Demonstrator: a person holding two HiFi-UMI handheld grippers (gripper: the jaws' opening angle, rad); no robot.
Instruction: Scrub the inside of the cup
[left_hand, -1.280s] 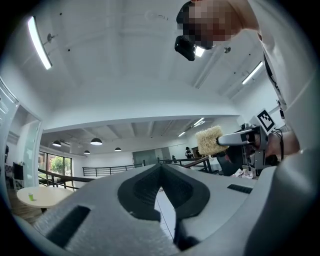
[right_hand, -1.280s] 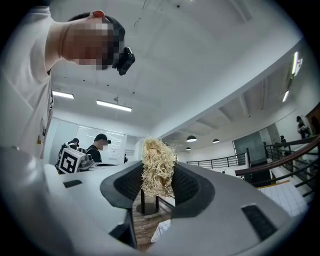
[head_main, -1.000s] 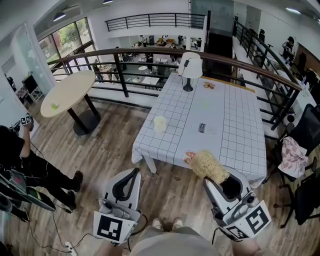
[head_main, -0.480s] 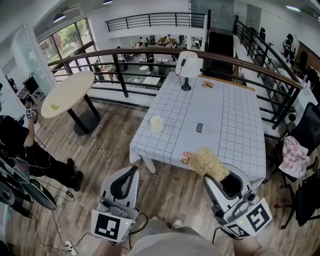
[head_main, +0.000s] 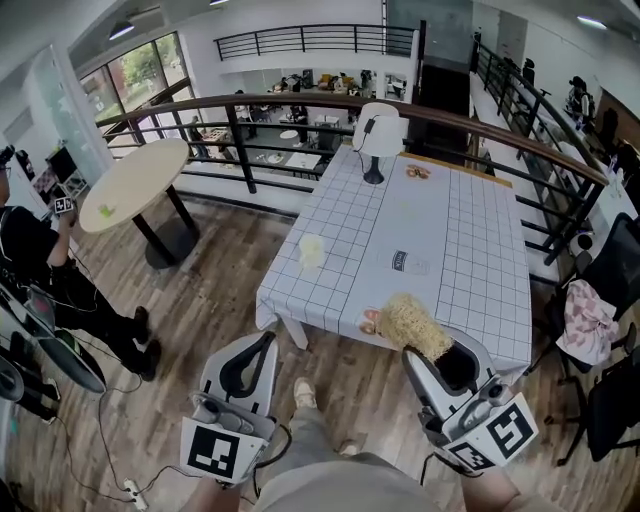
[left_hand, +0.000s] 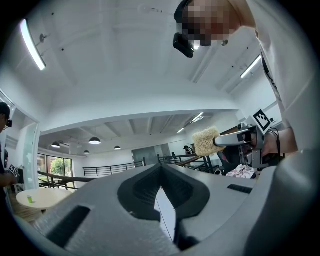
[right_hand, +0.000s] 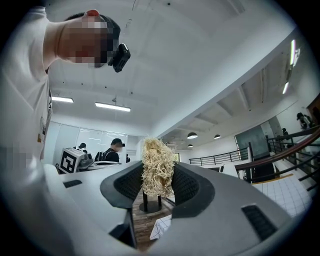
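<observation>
Closest to you, at 7 o'clock, your left gripper (head_main: 266, 340) has its jaws pressed together with nothing between them; its own view (left_hand: 161, 184) shows the two pads meeting in a single seam. At 5 o'clock your right gripper (head_main: 428, 352) has its jaws clamped on a pale, straw-coloured fibrous scrubber (head_main: 405, 322), and the tuft stands up out of the pads in that gripper's view (right_hand: 156, 170). Just past the scrubber begins the table (head_main: 470, 250) with its white checked cloth. The cup (head_main: 311, 250), small and pale yellow, stands upright on the cloth at 12 o'clock, near the table's left edge and well apart from both grippers. At the table's far end, at 1 o'clock, stands a white-shaded lamp (head_main: 380, 128). Out at 10 o'clock there is a round table (head_main: 135, 185), with a person in black (head_main: 40, 275) at 9 o'clock, and a curved railing (head_main: 300, 100) runs behind it all.
</observation>
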